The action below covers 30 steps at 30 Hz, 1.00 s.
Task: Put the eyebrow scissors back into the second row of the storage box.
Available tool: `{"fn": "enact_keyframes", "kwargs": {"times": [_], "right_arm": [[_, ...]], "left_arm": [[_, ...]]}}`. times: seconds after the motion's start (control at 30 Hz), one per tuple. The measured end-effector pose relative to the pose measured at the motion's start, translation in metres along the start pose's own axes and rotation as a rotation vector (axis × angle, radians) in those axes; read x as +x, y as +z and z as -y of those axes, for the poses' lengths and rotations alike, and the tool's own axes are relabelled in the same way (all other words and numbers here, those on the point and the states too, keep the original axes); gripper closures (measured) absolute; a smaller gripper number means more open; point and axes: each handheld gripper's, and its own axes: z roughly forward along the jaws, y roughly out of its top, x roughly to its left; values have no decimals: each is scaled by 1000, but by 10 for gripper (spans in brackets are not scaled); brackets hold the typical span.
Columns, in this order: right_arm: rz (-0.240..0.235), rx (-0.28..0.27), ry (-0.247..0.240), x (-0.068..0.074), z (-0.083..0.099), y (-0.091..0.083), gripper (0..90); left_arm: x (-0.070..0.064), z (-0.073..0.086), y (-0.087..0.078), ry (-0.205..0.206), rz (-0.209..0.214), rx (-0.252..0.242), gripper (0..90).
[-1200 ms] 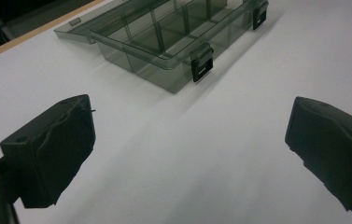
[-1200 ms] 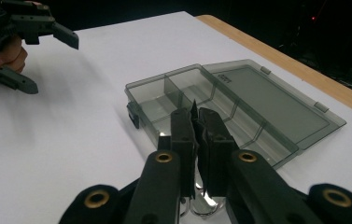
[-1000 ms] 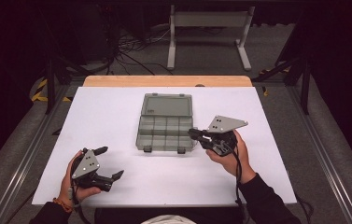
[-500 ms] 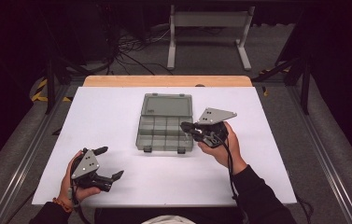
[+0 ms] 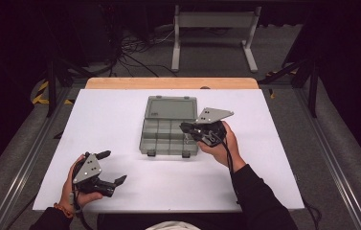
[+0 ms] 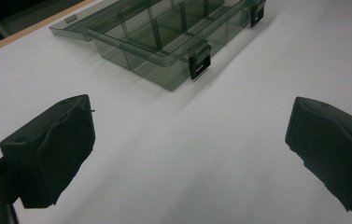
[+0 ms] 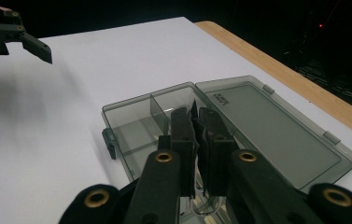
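A smoky clear compartment box [image 5: 168, 136] lies open in the middle of the white table, its lid [image 5: 171, 108] flat on the far side. My right gripper [image 5: 184, 128] hovers over the box's right-hand compartments. In the right gripper view, my right gripper [image 7: 195, 116] has its jaws pressed together on a small thin dark piece that I cannot identify, just above an empty compartment [image 7: 131, 123]. My left gripper [image 5: 112, 167] rests near the front left of the table, open and holding nothing. From my left gripper [image 6: 187, 154], the box [image 6: 164, 42] with its front latches lies ahead.
The white table top [image 5: 274, 158] has a wooden strip [image 5: 168, 83] along its far edge. Beyond it are a dark floor, cables and a grey metal stand [image 5: 211, 28]. Metal rails [image 5: 25, 158] run along both sides of the table.
My right gripper has moved left and away from me, from beside the box's right edge to above its right compartments. The left gripper has stayed in place.
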Motion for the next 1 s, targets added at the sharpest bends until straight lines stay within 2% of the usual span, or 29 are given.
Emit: {"fn": "enact_keyframes", "kwargs": {"times": [0.37,1.0], "right_arm": [[-10,52,12,-4,9,21,859],[-33,133,17,0,25,46,858]], "left_arm": [[0,0,0,0,4,1,23],[0,0,1,2,4,0,24]]}}
